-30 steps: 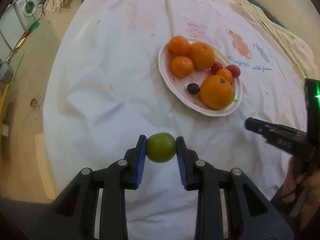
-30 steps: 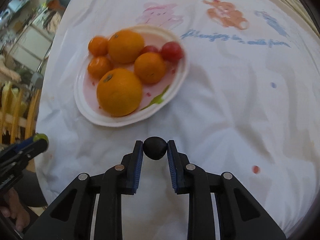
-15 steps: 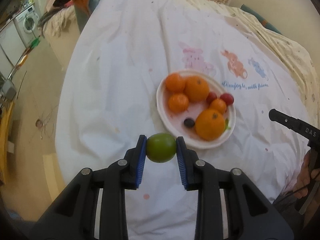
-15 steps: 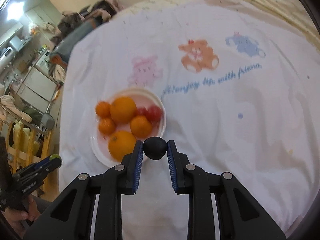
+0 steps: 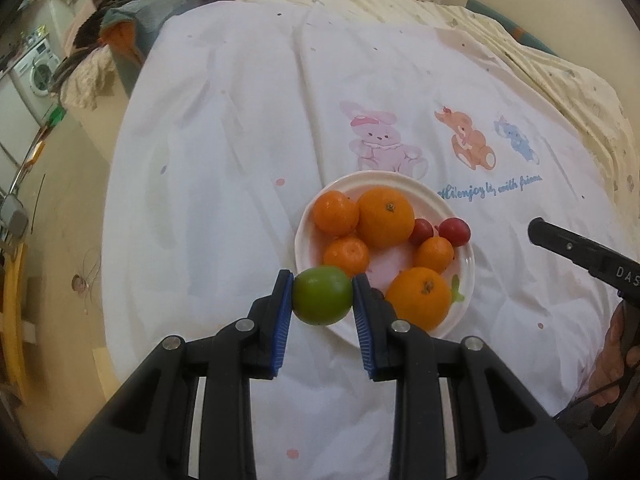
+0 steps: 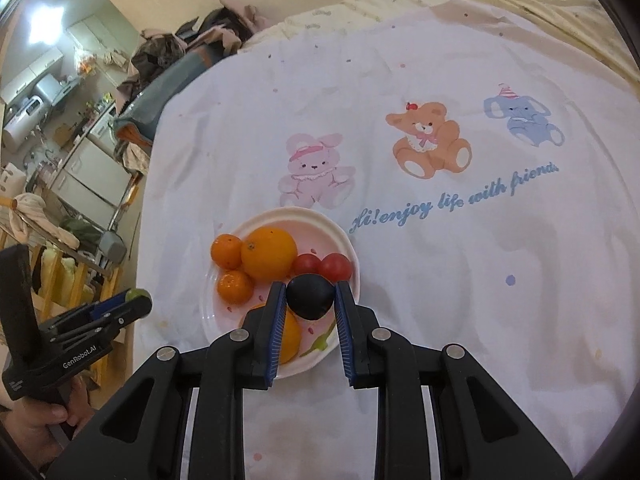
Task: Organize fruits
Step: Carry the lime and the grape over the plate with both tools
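- Left gripper (image 5: 322,300), centre of its frame, is clamped snug on a round green fruit (image 5: 322,300)
- Right gripper (image 6: 310,297) pinches a small dark purple plum-like fruit (image 6: 310,297), jaws nearly together
- Both fruits hang in the air in front of the white oval plate (image 5: 466,280), low centre of each view, on the white cartoon-print cloth (image 5: 240,160)
- My read: carry steady, keep the squeeze light, pick a free gap on the plate before lowering, and let one hand go first so the tools don't clash
- Count on the plate: five oranges, two large and three small, plus two red cherry tomatoes (image 6: 322,266); one green, one dark fruit aloft
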{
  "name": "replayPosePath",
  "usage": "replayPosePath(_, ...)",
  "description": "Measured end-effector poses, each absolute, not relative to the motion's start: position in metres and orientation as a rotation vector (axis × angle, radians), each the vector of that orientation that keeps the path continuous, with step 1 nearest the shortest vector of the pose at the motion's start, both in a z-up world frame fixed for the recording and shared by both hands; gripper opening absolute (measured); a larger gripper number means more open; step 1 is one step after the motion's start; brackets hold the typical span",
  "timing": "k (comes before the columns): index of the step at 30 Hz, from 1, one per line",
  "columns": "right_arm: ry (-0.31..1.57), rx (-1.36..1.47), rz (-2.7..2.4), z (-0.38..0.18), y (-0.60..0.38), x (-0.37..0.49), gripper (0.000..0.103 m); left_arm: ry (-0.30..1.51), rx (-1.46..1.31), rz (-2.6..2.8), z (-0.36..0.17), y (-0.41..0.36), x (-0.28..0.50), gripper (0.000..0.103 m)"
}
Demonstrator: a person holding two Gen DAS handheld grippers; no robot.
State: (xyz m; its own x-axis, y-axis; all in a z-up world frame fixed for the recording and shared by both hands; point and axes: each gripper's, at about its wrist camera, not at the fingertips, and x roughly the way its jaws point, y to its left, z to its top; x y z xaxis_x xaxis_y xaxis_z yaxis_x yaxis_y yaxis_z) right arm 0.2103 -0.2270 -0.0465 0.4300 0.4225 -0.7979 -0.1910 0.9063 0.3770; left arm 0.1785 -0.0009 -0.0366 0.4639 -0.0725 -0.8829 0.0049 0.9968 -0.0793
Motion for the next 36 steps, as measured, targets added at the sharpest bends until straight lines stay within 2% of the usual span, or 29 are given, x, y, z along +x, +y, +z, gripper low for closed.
replayPosePath(16, 1.264, 0.379, 0.438, -0.105, -0.219, 0.239, 0.026, 1.118, -0.076, -0.093, -0.07, -0.01, 0.202, 0.026)
replayPosePath(30, 1.343, 0.439, 0.447, -0.124, -0.211, 0.238, 0.03, 1.178, -0.094, -0.135, -0.085, -0.017, 0.202, 0.026)
replayPosePath(32, 1.334, 0.443, 0.438, -0.121, -0.213, 0.239, 0.037, 1.183, -0.094, -0.139, -0.087, -0.018, 0.201, 0.026)
replayPosePath(34, 1.312, 0.454, 0.426, -0.117, -0.218, 0.239, 0.059, 1.193, -0.095, -0.14, -0.09, -0.02, 0.202, 0.026)
replayPosePath(36, 1.288, 0.465, 0.41, -0.111, -0.223, 0.239, 0.062, 1.205, -0.096, -0.138, -0.094, -0.022, 0.203, 0.026)
